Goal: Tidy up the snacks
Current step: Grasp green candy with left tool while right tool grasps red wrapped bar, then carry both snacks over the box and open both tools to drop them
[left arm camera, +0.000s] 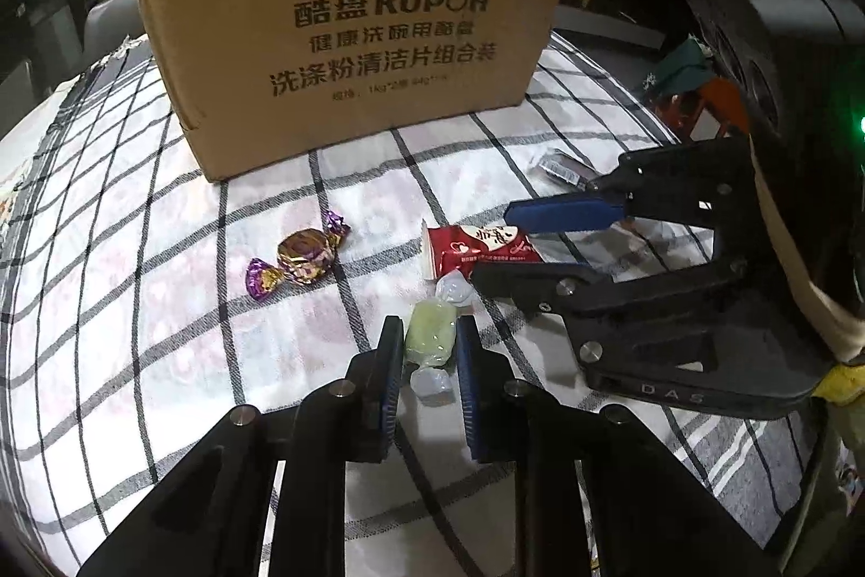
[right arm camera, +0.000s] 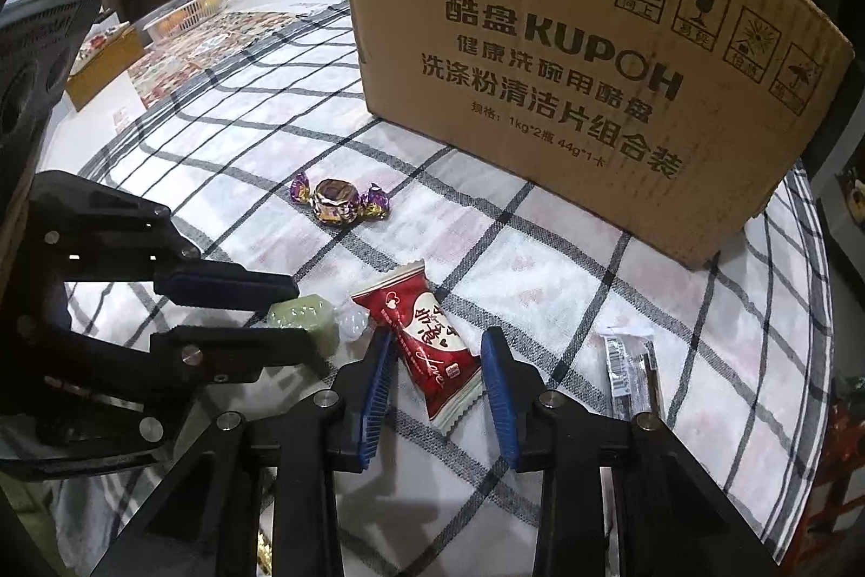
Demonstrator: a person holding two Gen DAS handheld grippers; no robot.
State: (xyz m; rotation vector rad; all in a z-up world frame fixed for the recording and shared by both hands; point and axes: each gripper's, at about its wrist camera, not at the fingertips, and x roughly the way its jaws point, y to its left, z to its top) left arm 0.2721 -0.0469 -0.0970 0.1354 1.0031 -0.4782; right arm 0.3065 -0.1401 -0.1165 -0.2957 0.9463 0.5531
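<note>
So the big cardboard box (left arm camera: 351, 31) with KUPOH printed on it stands upright on the checked tablecloth (left arm camera: 135, 306), and everything else lies in front of its printed face.

The right gripper (right arm camera: 435, 350) is down on the cloth in front of the box, its blue-padded fingers (right arm camera: 497, 382) set apart on either side of the red snack packet (right arm camera: 427, 344). There's a visible gap on both sides, so it's around the packet, not squeezing it. From the left wrist view that packet (left arm camera: 476, 247) lies flat on the cloth, well short of the box.

The left gripper (left arm camera: 430, 339) is just beside it, also in front of the box. Its two pads sit right against the sides of the pale green candy (left arm camera: 430, 333), which looks pinched between them, clear twisted wrapper ends poking out front and back. From the right wrist view the green candy (right arm camera: 300, 312) shows between those fingers too.

The purple-and-gold wrapped candy (left arm camera: 303, 258) lies alone on the cloth, between the box and the grippers, touching nothing.

Smallest bit: a thin dark packet with a barcode (right arm camera: 630, 371) lies flat on the cloth in front of the box's right end, near the right gripper but apart from it.
</note>
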